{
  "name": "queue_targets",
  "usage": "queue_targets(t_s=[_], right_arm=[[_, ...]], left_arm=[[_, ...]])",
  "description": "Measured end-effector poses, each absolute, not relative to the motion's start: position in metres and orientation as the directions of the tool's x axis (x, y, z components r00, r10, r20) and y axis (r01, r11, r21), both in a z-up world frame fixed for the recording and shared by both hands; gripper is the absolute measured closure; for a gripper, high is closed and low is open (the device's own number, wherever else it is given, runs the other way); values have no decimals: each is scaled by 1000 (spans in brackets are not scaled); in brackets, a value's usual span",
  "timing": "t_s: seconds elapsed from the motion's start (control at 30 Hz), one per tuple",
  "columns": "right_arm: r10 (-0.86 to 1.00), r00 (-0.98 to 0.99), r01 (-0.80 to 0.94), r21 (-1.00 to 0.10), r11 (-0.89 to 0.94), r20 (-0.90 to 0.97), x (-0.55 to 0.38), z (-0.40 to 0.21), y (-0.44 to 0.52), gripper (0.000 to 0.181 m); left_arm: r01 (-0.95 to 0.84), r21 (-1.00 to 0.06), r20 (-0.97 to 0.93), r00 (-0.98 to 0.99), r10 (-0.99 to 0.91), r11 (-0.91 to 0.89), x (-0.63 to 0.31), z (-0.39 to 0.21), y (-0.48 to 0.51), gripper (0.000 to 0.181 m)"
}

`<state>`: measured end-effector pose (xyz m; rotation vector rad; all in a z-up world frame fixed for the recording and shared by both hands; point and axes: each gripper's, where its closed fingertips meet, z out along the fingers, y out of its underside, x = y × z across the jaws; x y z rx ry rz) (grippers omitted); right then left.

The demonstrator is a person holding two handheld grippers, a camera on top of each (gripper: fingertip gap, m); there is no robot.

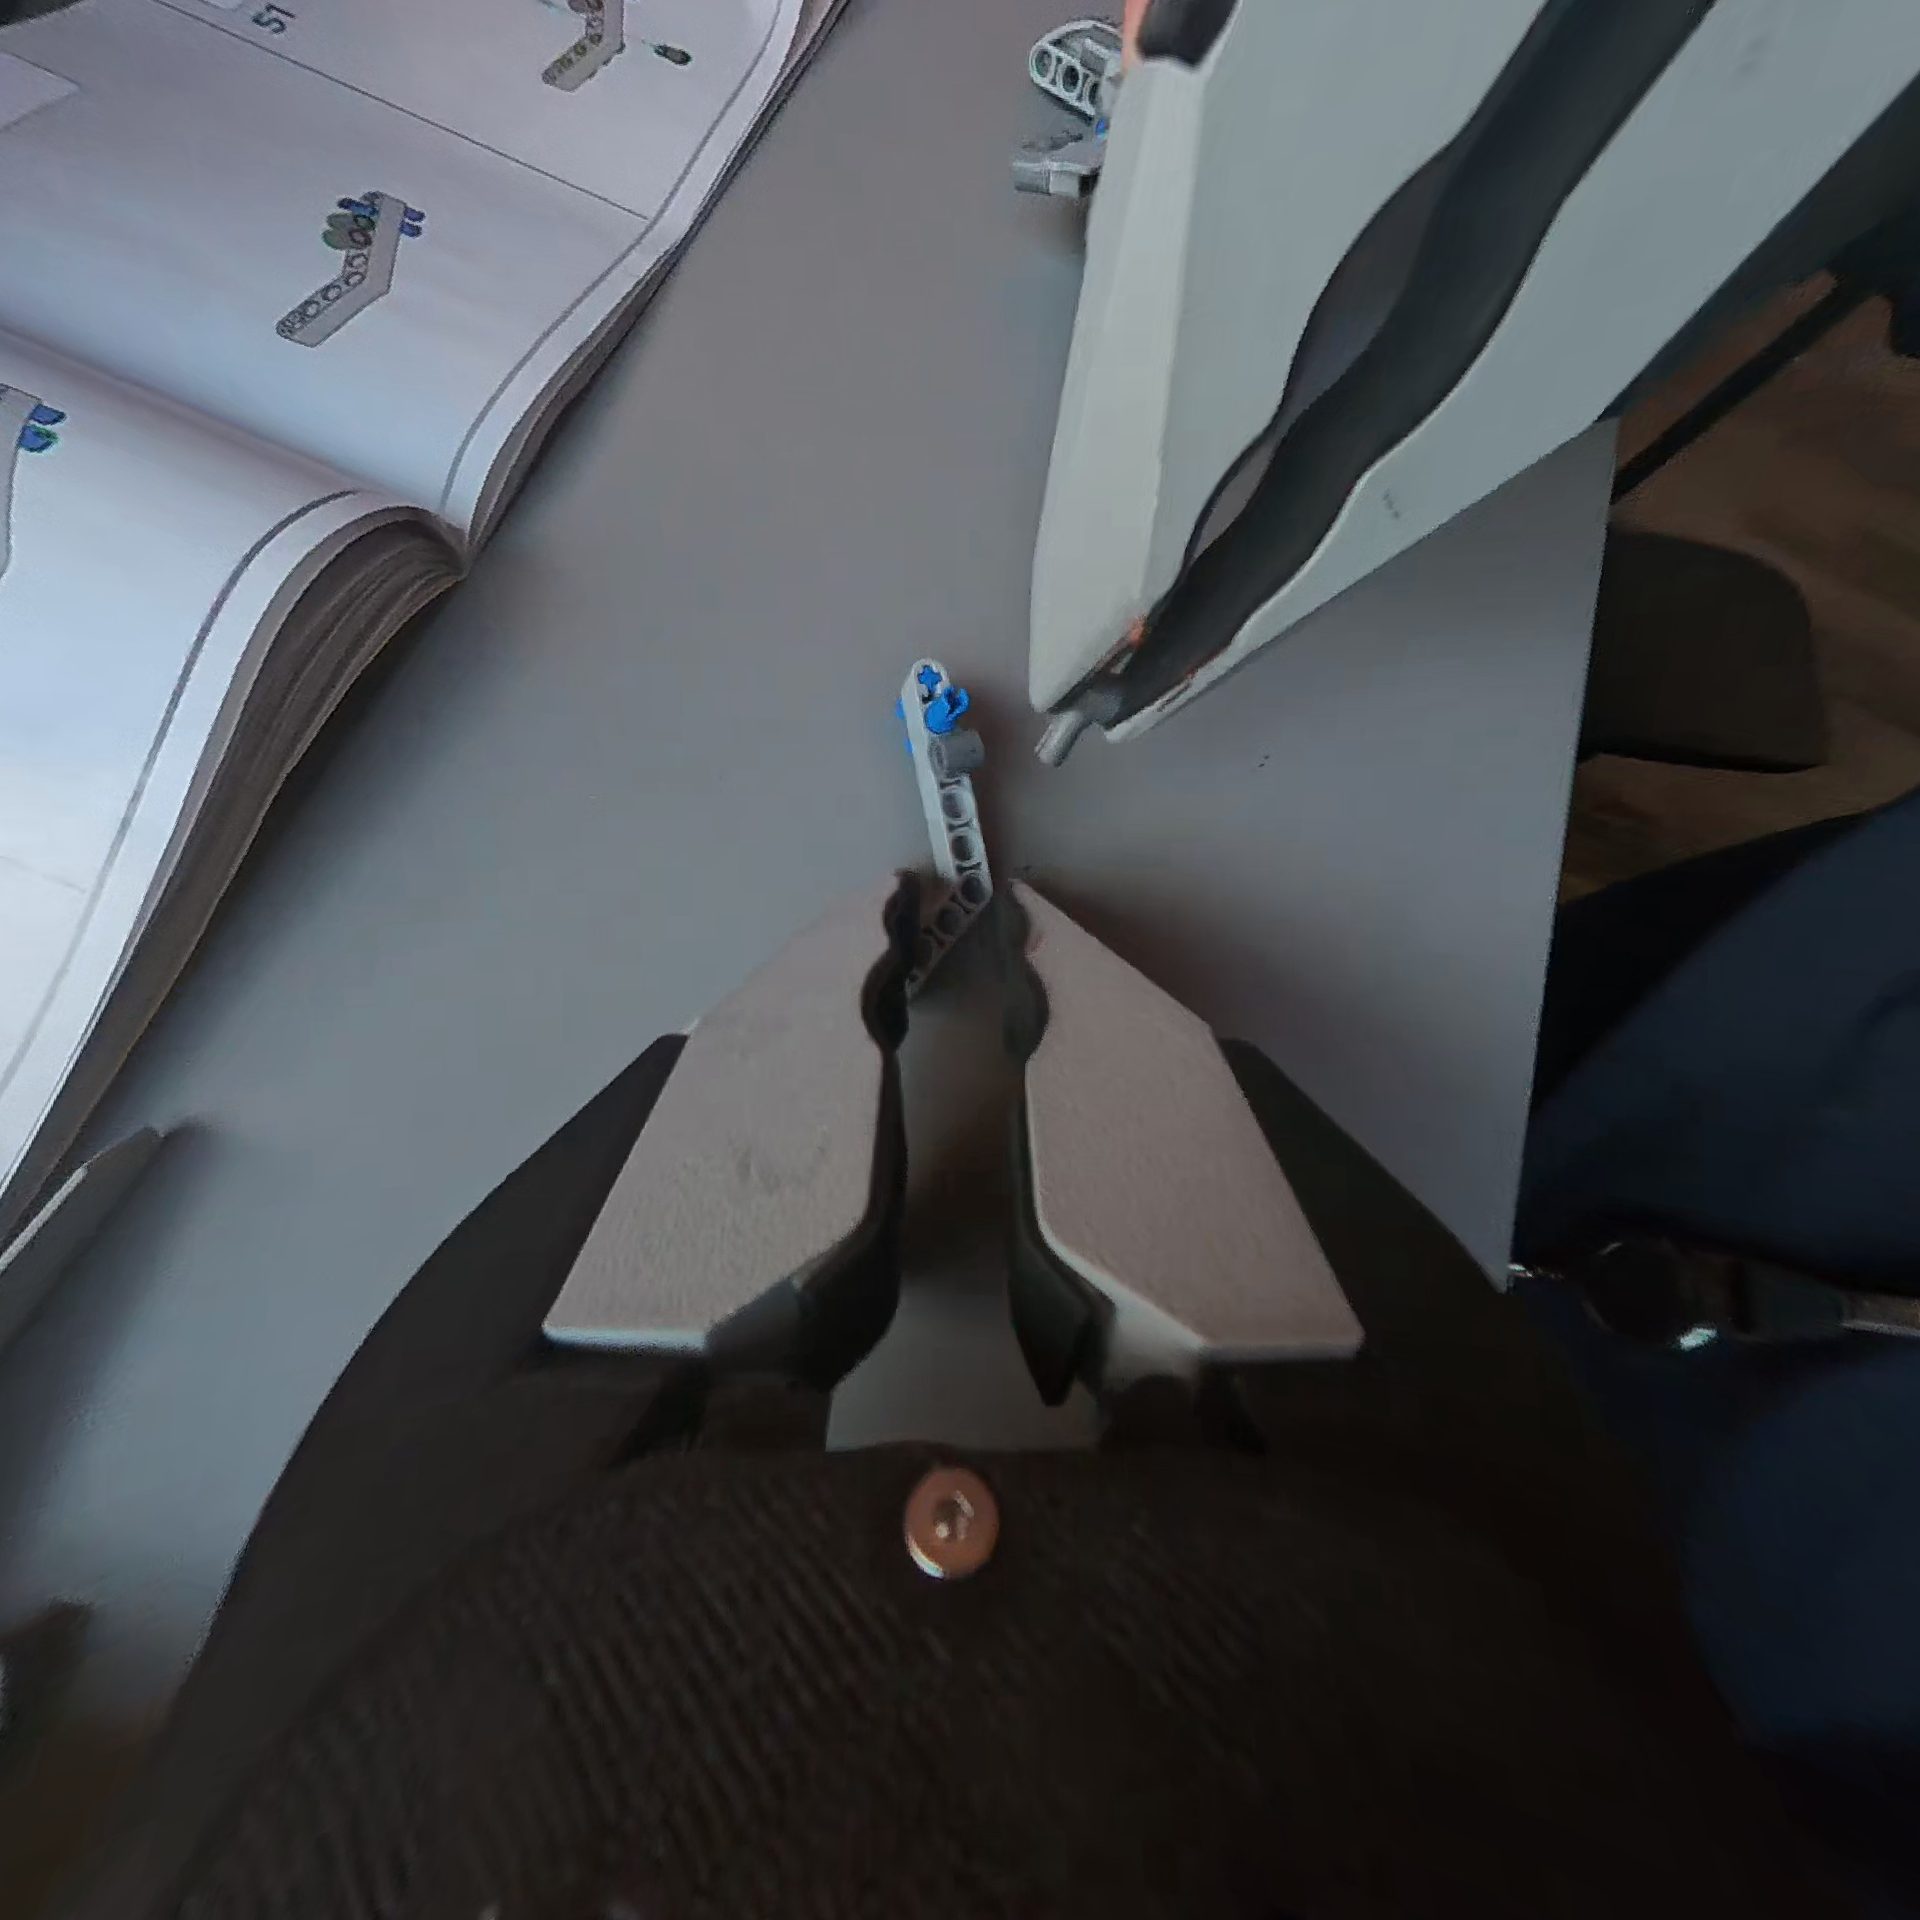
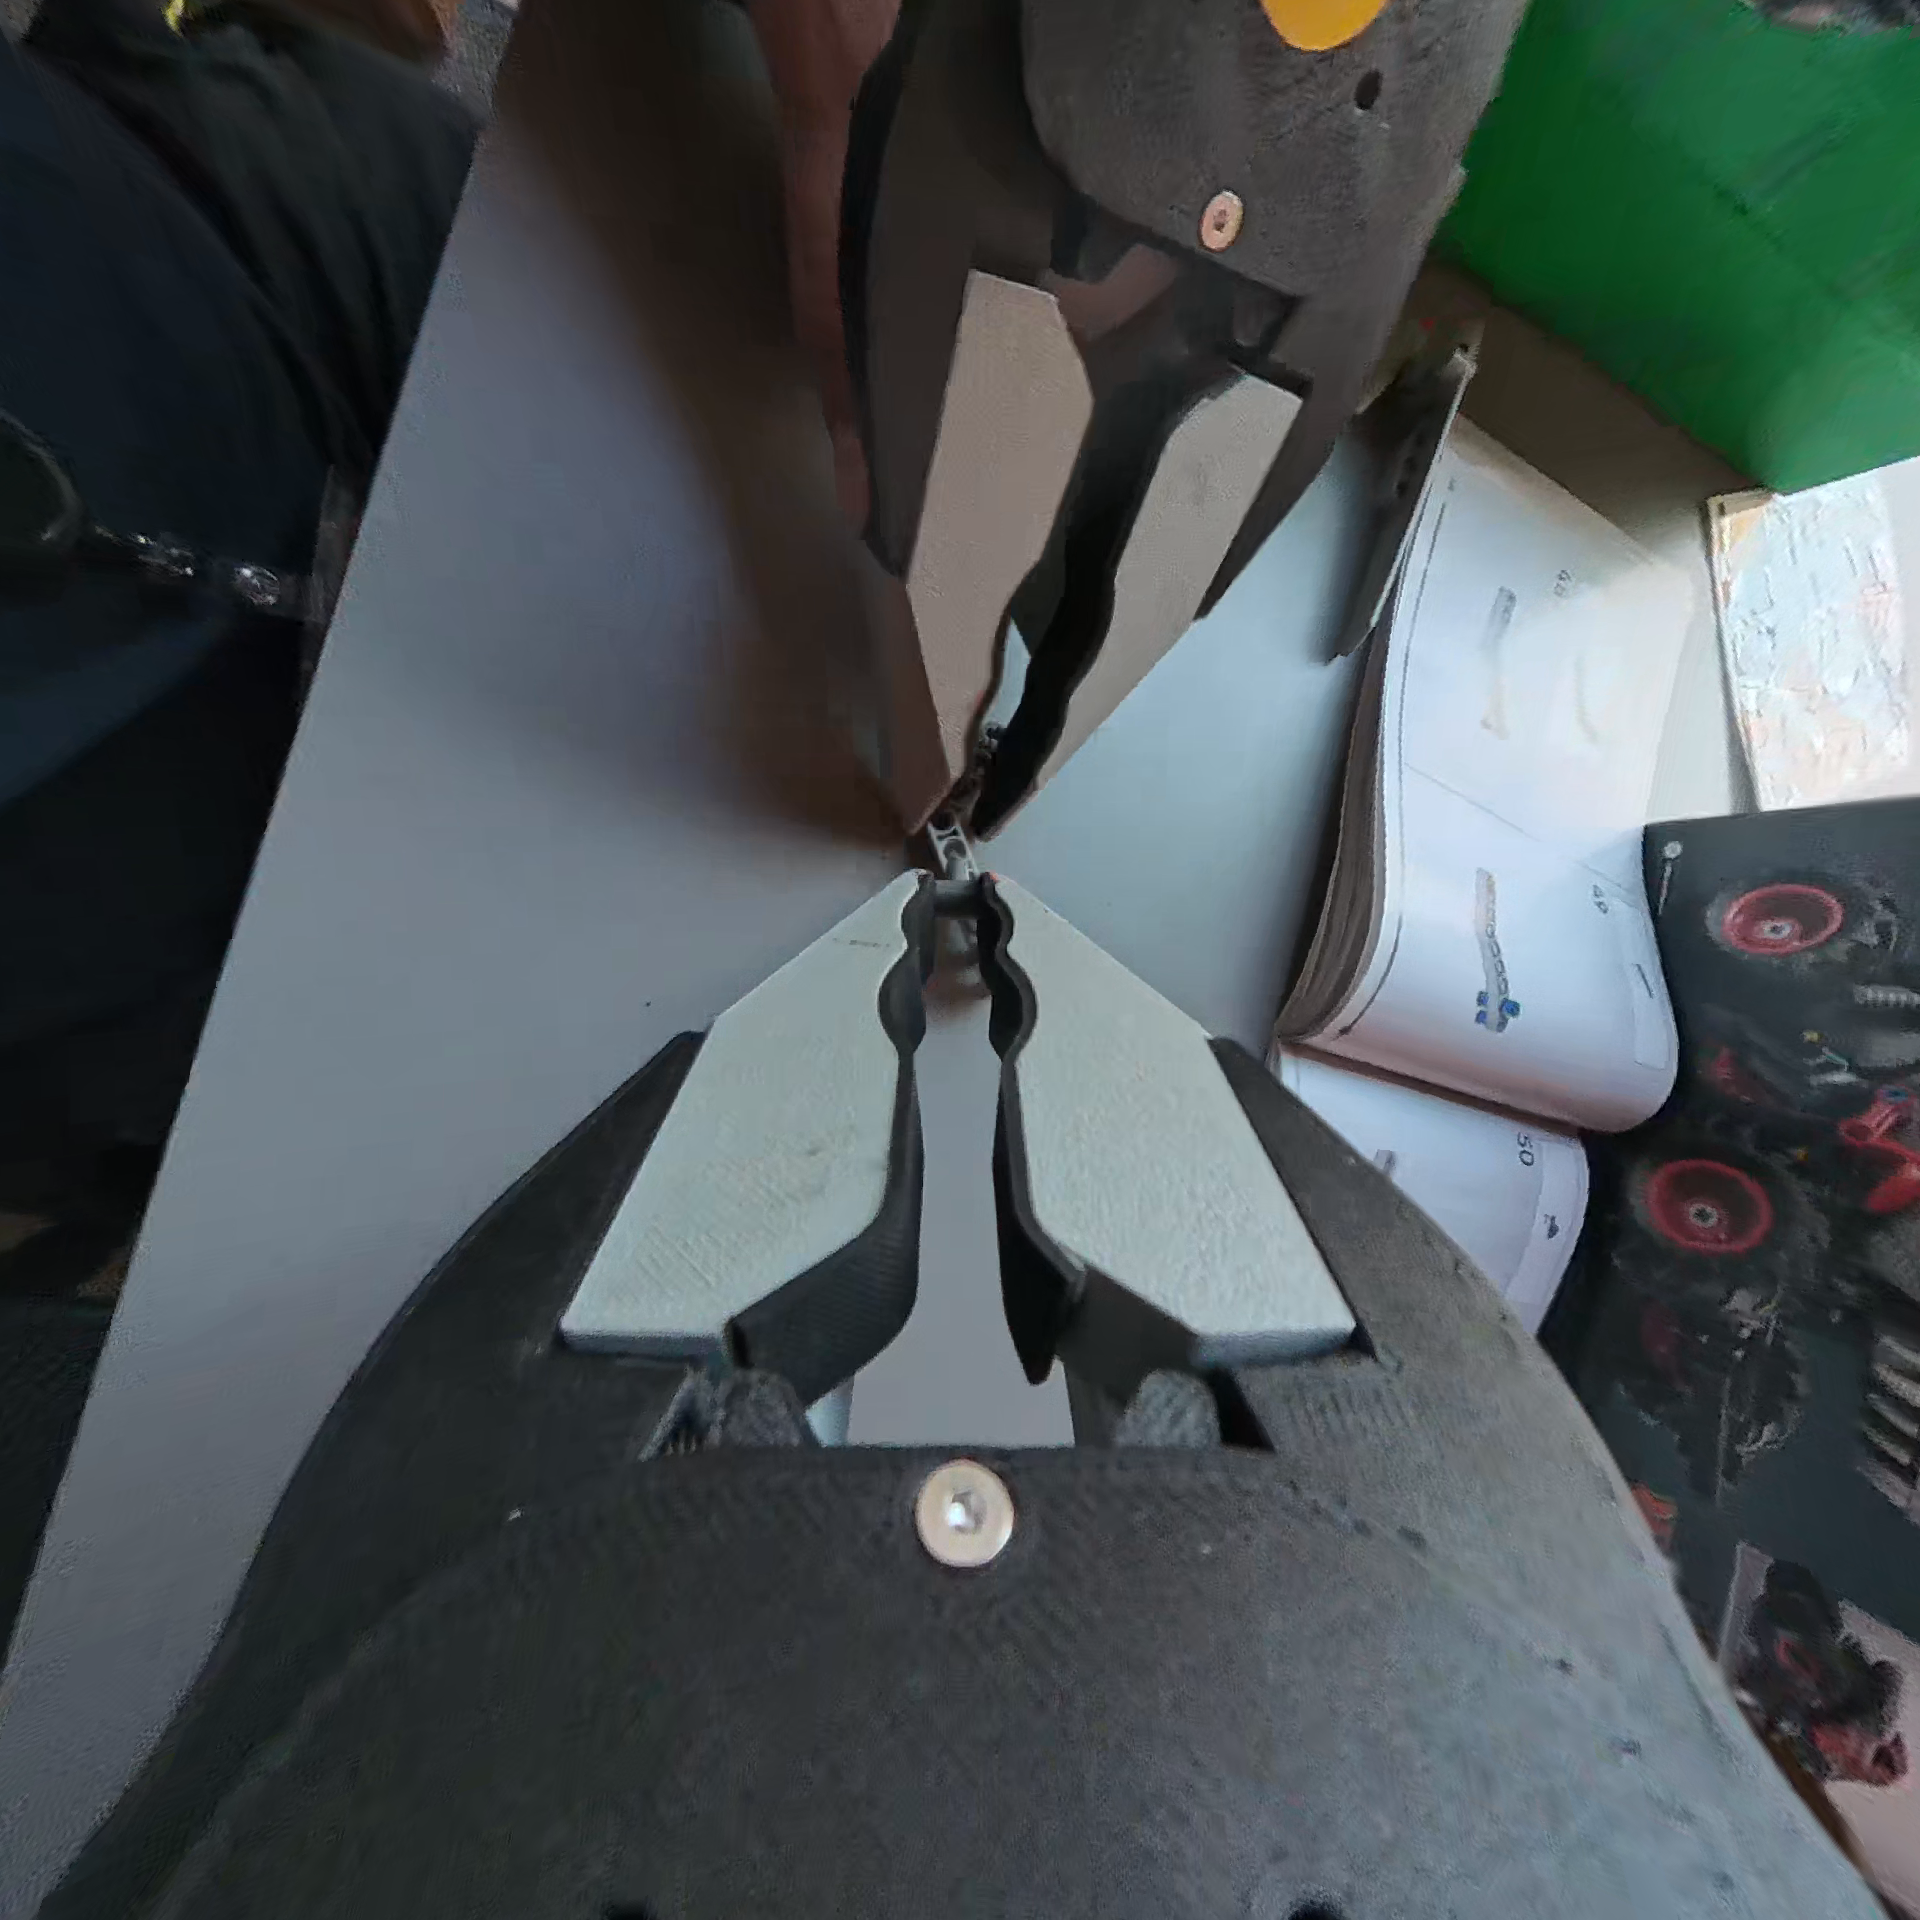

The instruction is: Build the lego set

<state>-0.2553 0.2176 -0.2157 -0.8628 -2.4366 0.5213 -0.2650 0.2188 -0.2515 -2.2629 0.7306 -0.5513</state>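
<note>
In the left wrist view, the left gripper (image 1: 951, 914) is pinching the lower end of a bent grey beam (image 1: 951, 810) between its narrowed fingers, holding it up over the grey tabletop (image 1: 727, 520). The beam is carrying blue pins (image 1: 943, 710) and a short grey bush (image 1: 961, 750) near its free upper end. The right gripper (image 1: 1081, 717) is reaching in from the upper right, its fingers nearly closed on a small grey pin (image 1: 1060, 740) whose tip is pointing at the beam from just beside it, not touching. An open manual (image 1: 260, 364) is lying to the left, and loose grey parts (image 1: 1070, 73) are sitting at the far edge. In the right wrist view, the right gripper (image 2: 954, 902) is gripping that pin (image 2: 956, 914) at its very tips, with the beam (image 2: 954, 844) standing just beyond, held by the left gripper (image 2: 966, 810). The manual (image 2: 1507, 831) and a set box (image 2: 1787, 1143) are lying to the right. The beam is looking light, stiff and smooth, so it is likely twisting easily in a pinch; holding it by the bare end, clear of the holes, is leaving the pin room to enter. The pin is tiny and could slip if squeezed off-centre.
</note>
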Motion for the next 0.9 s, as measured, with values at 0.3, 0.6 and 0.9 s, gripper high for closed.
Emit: queue_targets(t_s=[0.3,0.6,0.9], right_arm=[[537,-801,449,-326,832,267,-257,-225,208,177],[545,-819,492,-271,828,180,-255,-239,194,177],[506,-841,501,-76,862,189,-254,-240,192,177]], left_arm=[[-439,-703,267,566,-780,-559,-260,-251,202,175],[-505,-696,317,422,-849,-511,-255,-251,186,175],[-517,-701,295,417,-860,-491,-255,-251,185,175]])
